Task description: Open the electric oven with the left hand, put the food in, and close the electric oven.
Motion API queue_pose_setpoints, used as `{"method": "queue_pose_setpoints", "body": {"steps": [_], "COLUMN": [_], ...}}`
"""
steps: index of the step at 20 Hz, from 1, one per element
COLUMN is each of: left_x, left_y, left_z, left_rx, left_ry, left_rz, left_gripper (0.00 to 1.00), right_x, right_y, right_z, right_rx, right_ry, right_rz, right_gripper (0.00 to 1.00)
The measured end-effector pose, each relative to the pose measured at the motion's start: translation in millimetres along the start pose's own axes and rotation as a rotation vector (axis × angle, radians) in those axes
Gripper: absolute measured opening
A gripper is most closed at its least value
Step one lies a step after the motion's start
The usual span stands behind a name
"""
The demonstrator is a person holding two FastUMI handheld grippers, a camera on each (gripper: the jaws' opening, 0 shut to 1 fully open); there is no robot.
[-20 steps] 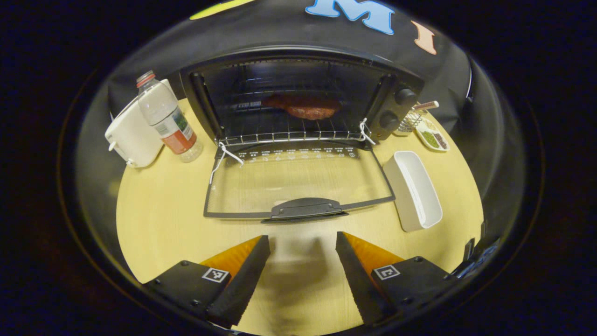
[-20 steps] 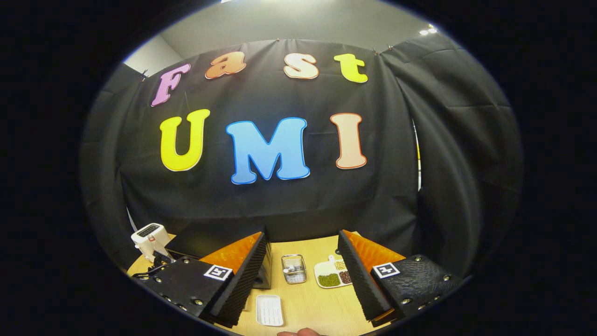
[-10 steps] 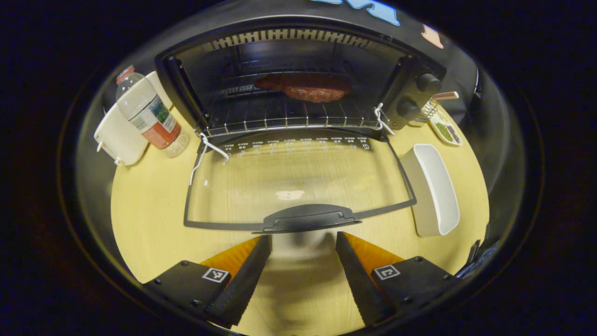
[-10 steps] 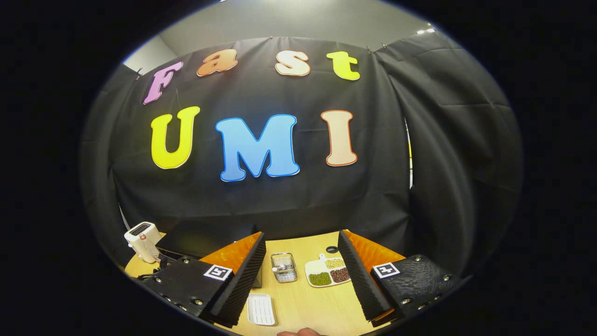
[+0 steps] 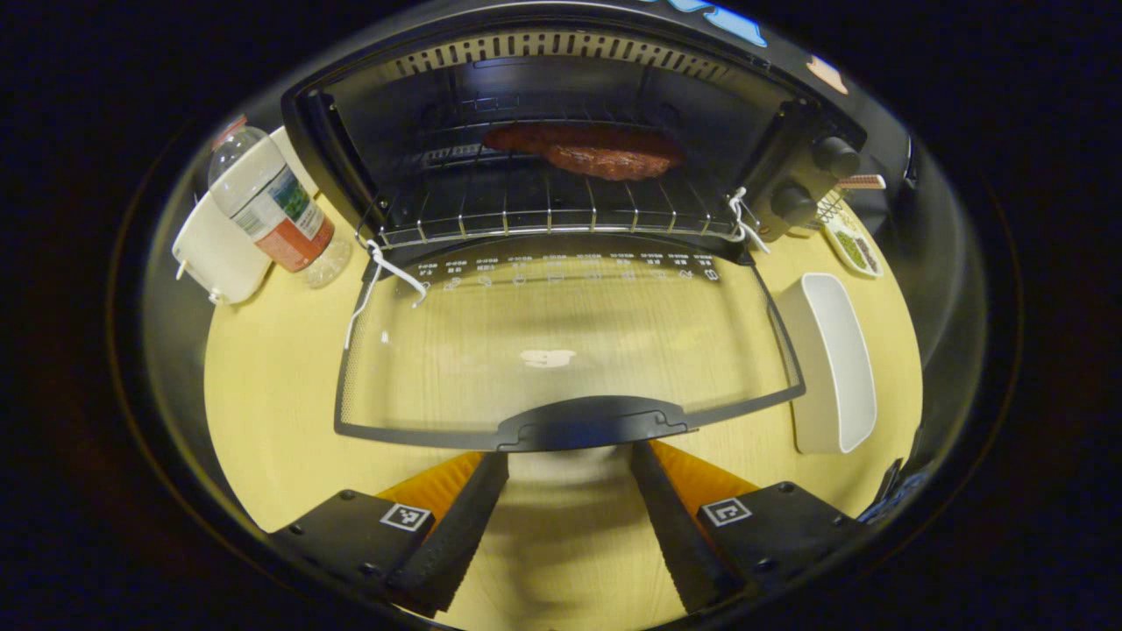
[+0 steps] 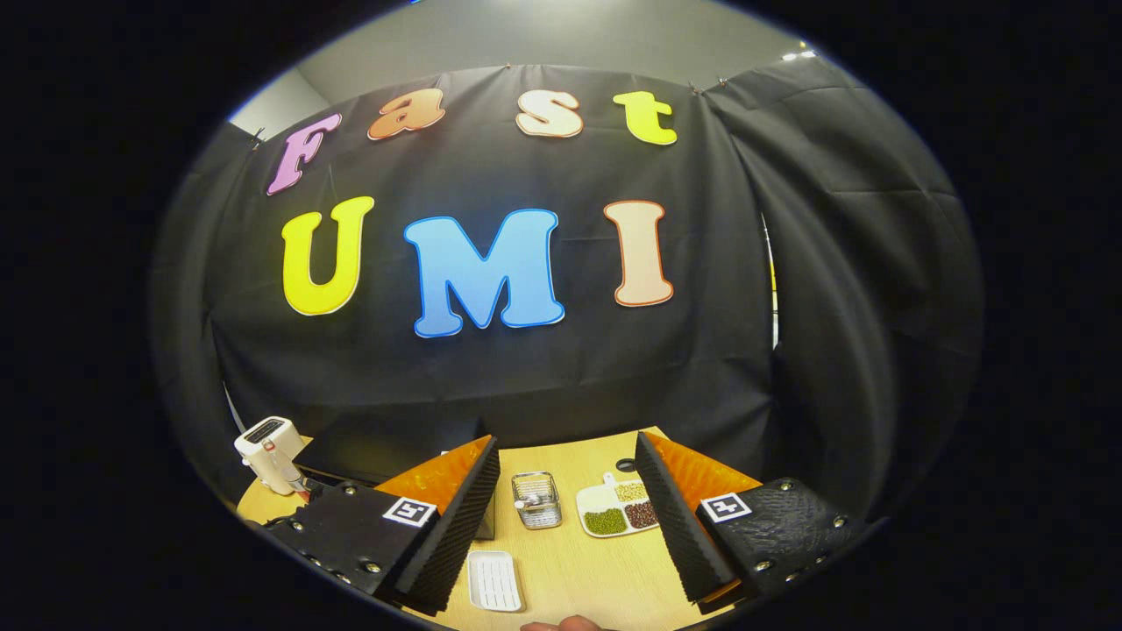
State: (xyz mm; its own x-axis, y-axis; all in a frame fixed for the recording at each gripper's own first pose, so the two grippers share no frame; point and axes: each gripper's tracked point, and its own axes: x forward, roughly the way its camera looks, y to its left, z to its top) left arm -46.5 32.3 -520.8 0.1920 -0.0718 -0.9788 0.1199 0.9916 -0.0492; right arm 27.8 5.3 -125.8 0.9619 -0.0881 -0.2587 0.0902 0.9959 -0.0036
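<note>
A staged kitchen booth: black cloth wall (image 6: 543, 386) behind a wooden table (image 5: 280, 386) with an oven (image 5: 561, 88).

Ahead of our fingers, a pale wooden table (image 5: 272, 394) carries the electric oven (image 5: 570, 114), a bottle (image 5: 267, 206), a white appliance (image 5: 215, 254) and, rightward, a white tray (image 5: 837, 359).

A plastic bottle (image 5: 274, 210) stands against a white appliance (image 5: 215, 254) on the wooden counter (image 5: 263, 394); across it lie a white tray (image 5: 837, 359), a wire basket (image 6: 536, 499) and a divided dish of beans (image 6: 618, 510).
</note>
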Motion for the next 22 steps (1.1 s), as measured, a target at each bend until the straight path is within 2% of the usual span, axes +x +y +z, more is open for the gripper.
{"method": "queue_pose_setpoints", "body": {"steps": [1,3,4,5,11,12,13,14,15,17,18,19,22], "left_x": [-1.1,-6.6,-10.1,-15.0,-52.5,-60.1,-65.9,-71.3,-74.9,-83.0,-86.9,-90.4,-95.2], "left_y": [-0.4,-0.8,-1.3,-1.8,-4.5,-4.9,-5.0,-5.3,-5.2,-6.0,-6.2,-6.0,-6.7], "left_z": [0.9,1.9,1.8,3.2,16.0,19.2,22.9,26.0,30.3,36.6,39.3,44.0,54.3], "left_rx": [-0.003,0.008,0.008,0.002,-0.006,-0.009,-0.014,-0.017,-0.016,0.007,0.02,0.032,0.059], "left_ry": [0.001,-0.011,-0.018,-0.03,-0.13,-0.146,-0.162,-0.179,-0.195,-0.223,-0.236,-0.251,-0.29], "left_rz": [-0.002,-0.004,-0.009,-0.017,-0.041,-0.044,-0.047,-0.048,-0.046,-0.035,-0.027,-0.021,-0.007], "left_gripper": [1.0,1.0,0.96,1.0,1.0,0.96,1.0,0.96,1.0,0.96,1.0,0.96,0.96], "right_x": [-0.9,-0.9,-1.3,-1.5,-2.7,-2.9,-3.8,-4.4,-4.4,-2.6,-2.9,-2.7,-2.5], "right_y": [1.3,3.3,3.8,4.4,10.1,10.8,12.6,15.4,16.8,22.3,22.1,22.5,22.7], "right_z": [1.3,2.9,3.1,3.6,3.5,4.9,5.8,7.3,7.1,8.1,8.5,8.9,9.0], "right_rx": [-0.002,-0.005,-0.006,-0.006,0.001,0.001,0.001,-0.001,-0.007,-0.018,-0.022,-0.024,-0.026], "right_ry": [-0.002,-0.006,-0.008,-0.007,-0.007,-0.009,-0.013,-0.017,-0.02,-0.023,-0.024,-0.025,-0.023], "right_rz": [0.003,0.009,0.01,0.013,0.03,0.031,0.038,0.045,0.051,0.061,0.065,0.066,0.063], "right_gripper": [0.94,0.94,0.94,0.94,0.94,0.94,0.94,0.94,0.94,0.94,0.94,0.94,0.94]}}
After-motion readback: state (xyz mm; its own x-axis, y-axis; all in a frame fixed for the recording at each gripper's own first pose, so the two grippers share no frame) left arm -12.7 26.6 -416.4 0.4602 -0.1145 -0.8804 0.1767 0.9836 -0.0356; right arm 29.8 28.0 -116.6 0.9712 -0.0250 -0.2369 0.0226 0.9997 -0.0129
